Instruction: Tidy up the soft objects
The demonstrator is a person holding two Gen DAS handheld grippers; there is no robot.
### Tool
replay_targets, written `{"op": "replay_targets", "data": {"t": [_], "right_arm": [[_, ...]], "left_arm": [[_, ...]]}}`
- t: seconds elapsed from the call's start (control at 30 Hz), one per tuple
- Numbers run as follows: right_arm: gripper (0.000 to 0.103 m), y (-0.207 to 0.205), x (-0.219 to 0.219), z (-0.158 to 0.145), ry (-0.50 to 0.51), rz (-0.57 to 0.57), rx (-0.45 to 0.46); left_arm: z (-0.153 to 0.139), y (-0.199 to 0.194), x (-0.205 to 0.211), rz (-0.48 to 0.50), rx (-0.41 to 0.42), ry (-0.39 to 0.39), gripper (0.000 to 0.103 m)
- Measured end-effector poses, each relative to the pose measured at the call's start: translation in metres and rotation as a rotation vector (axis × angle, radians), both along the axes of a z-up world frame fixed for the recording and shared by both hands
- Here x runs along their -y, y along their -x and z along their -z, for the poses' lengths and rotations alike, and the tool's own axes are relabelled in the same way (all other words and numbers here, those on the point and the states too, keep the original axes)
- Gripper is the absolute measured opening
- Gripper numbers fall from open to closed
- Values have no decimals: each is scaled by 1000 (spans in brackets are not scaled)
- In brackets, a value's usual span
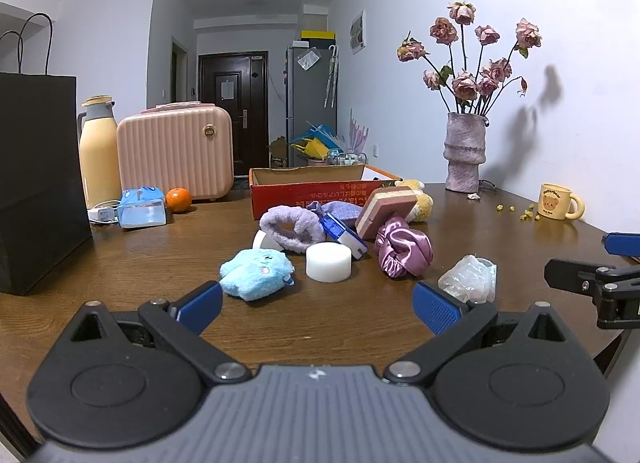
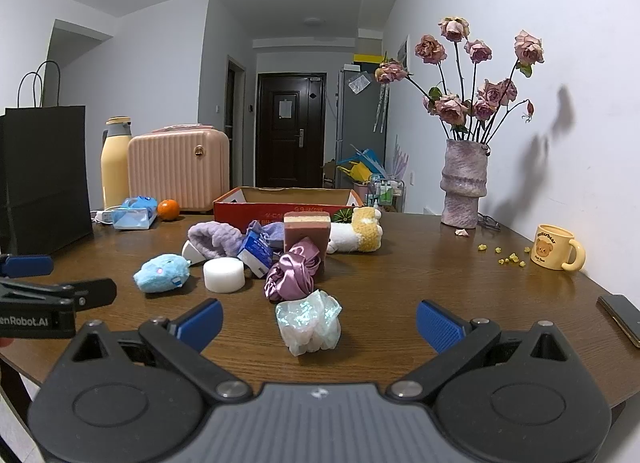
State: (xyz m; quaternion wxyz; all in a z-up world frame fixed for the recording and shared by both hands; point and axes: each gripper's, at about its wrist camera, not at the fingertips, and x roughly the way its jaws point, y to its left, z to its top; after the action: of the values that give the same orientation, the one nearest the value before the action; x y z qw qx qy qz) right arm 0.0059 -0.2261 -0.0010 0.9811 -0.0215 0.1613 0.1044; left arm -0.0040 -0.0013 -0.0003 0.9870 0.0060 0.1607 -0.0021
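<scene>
Soft objects lie in a heap on the wooden table before a red cardboard box: a light blue plush, a white foam cylinder, a lilac fluffy headband, a purple satin scrunchie, a pink layered sponge, a yellow-white plush and a crumpled translucent bag. My left gripper is open, short of the blue plush and foam cylinder. My right gripper is open with the translucent bag between its fingers, untouched.
A black paper bag, yellow flask, pink case, tissue pack and orange stand at left. A vase of dried roses and yellow mug sit right, near the wall. A phone lies at the right edge.
</scene>
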Motion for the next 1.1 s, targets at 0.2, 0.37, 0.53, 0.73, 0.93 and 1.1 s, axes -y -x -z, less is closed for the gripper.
{"op": "replay_targets", "data": {"t": [0.2, 0.37, 0.53, 0.73, 0.93, 1.1], "right_arm": [[103, 1, 0, 0, 1, 0, 1], [103, 0, -1, 0, 2, 0, 1], [103, 5, -2, 0, 5, -2, 6], [103, 6, -2, -1, 6, -1, 7], [103, 6, -1, -1, 7, -1, 7], [103, 6, -1, -1, 6, -1, 7]], "left_arm": [[0, 0, 0, 0, 0, -1, 103], [0, 0, 0, 0, -1, -1, 103], [3, -2, 0, 1, 0, -2, 103], [3, -2, 1, 1, 0, -2, 103], [3, -2, 1, 1, 0, -3, 103], [3, -2, 1, 1, 0, -3, 103]]}}
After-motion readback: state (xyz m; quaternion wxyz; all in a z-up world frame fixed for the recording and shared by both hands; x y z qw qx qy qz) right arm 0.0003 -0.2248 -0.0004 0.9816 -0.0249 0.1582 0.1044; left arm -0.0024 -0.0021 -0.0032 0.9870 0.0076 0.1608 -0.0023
